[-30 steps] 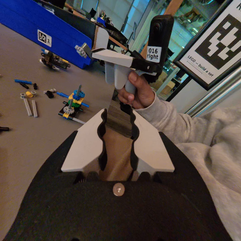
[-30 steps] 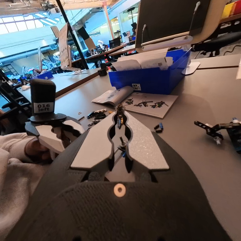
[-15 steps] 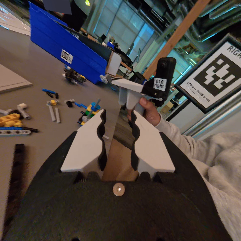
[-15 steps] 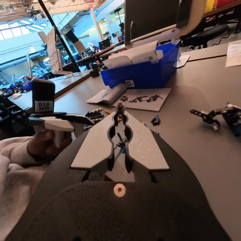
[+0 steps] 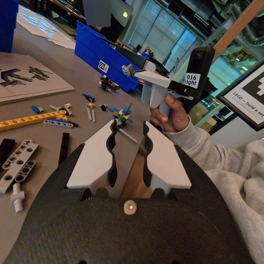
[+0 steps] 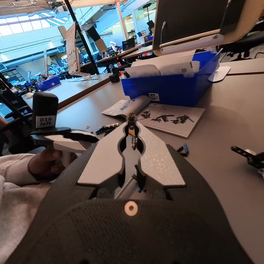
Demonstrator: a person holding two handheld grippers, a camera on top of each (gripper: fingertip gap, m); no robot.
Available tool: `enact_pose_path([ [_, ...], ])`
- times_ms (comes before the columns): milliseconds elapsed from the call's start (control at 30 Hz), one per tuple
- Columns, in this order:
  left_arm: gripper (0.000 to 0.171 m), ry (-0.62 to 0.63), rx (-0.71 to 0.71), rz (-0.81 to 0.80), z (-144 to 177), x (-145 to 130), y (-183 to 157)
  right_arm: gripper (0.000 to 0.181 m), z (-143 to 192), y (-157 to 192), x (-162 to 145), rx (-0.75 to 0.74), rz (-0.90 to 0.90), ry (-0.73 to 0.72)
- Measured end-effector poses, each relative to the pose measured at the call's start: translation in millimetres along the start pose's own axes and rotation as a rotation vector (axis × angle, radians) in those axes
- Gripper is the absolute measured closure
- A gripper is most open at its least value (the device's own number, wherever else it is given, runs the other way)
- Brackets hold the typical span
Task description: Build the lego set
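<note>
Gear piece (image 6: 131,119) upright in right tool (image 6: 132,125).

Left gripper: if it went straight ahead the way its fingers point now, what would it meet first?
Most likely the small gear assembly of blue, yellow and green parts on the table, just past the tips of the open, empty left gripper. Depth is unclear; held high, it could pass over it.
</note>
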State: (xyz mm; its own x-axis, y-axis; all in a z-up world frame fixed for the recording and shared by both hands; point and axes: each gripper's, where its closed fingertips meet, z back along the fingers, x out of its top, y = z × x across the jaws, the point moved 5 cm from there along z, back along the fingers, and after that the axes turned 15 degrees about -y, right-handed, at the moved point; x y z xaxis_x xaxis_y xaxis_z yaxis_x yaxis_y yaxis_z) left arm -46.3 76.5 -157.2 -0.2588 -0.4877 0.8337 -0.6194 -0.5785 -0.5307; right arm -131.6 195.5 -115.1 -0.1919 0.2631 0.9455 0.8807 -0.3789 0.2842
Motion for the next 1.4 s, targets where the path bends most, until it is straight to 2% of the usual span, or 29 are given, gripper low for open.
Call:
enact_pose_path([
  [133, 0.137, 0.003, 0.043, -0.034, 6.2, -1.9, 1.8, 0.176, -7.5, 1.1, -2.6, 0.019, -0.006, 0.028],
  [267, 0.136, 0.028, 0.056, -0.084, 4.7, -4.6, 3.1, 0.176, -5.8, -3.7, -2.2, -0.025, -0.003, 0.051],
  [500, 0.136, 0.077, 0.024, -0.144, -4.5, -11.1, -1.7, 0.176, -2.0, -8.5, 1.5, -0.069, 0.002, 0.053],
  [800, 0.136, 0.074, 0.018, -0.104, -12.6, -7.1, 3.2, 0.176, 8.6, -11.5, -7.0, -0.124, -0.011, 0.112],
  [933, 0.136, 0.073, 0.027, -0.100, -24.6, -5.2, 6.5, 0.176, 11.8, -12.0, -11.2, -0.178, -0.043, 0.190],
  [1067, 0.136, 0.099, 0.001, 0.039, -43.9, -6.8, 11.7, 0.176, 11.5, -5.2, -16.6, -0.177, -0.032, 0.257],
  [1267, 0.141, -0.013, 0.032, 0.162, -45.2, 12.1, 31.4, 0.176, 10.0, 7.1, -33.3, -0.152, 0.000, 0.355],
  [1400, 0.141, -0.042, 0.024, 0.031, -48.9, 30.3, 43.6, 0.175, 11.4, 5.9, -32.6, -0.171, 0.100, 0.386],
])
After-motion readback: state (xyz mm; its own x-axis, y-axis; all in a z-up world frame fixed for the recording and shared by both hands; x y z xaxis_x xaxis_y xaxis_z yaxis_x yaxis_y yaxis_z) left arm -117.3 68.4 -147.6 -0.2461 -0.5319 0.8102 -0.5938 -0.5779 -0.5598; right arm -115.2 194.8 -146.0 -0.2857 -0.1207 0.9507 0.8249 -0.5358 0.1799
